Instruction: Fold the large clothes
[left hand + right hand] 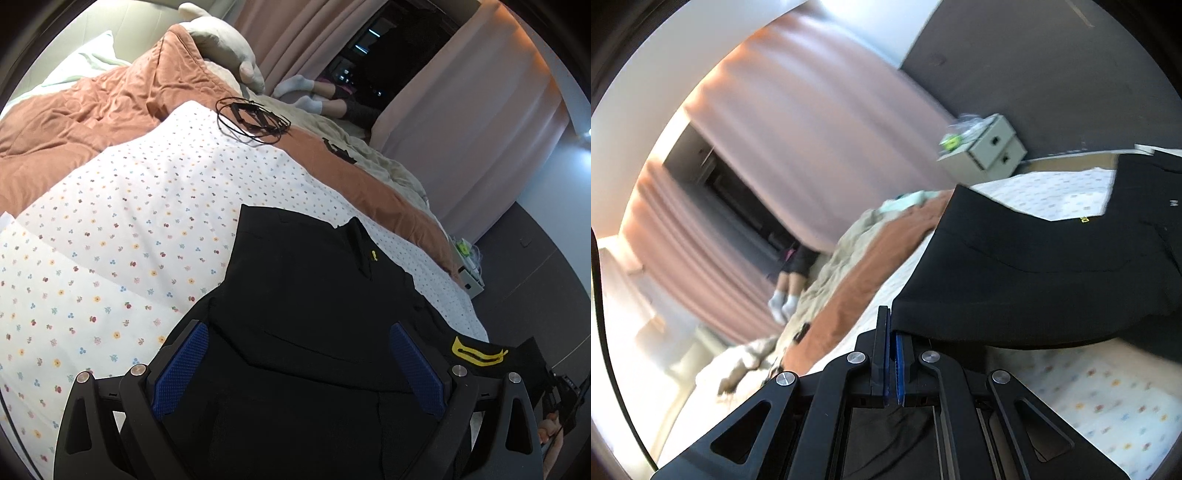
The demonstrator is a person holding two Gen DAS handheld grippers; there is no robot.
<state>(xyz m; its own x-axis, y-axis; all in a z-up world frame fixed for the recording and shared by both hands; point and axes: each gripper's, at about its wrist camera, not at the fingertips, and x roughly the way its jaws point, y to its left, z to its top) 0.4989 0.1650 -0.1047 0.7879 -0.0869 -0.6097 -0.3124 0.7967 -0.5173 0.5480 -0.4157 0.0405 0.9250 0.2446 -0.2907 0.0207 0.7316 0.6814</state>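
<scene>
Black garment [317, 314] lies spread on the flowered sheet [110, 229] just ahead of my left claw [299, 365], whose blue pads stand wide apart with dark cloth under the gap and nothing pinched. My right claw [892, 354] is clenched on an edge of the same garment [1034, 266], the cloth running away from its tips up and to the right, lifted off the sheet. As I judge it, the main risk is that only a thin edge sits between those right pads: if I pull hard or swing wide, the fabric may slide out and the fold collapses. With my left claw holding nothing, the rest of the garment may also drag across the sheet instead of hinging, leaving a crooked fold. A coil of black cable [251, 118] lies well beyond my left claw, near the orange quilt [92, 110]; a long sweep could snag it. Only my left view shows that cable and the yellow print [476, 354] by its right finger. Only my right view shows the pinch itself, and the small drawer unit [990, 147] far beyond the bed.
</scene>
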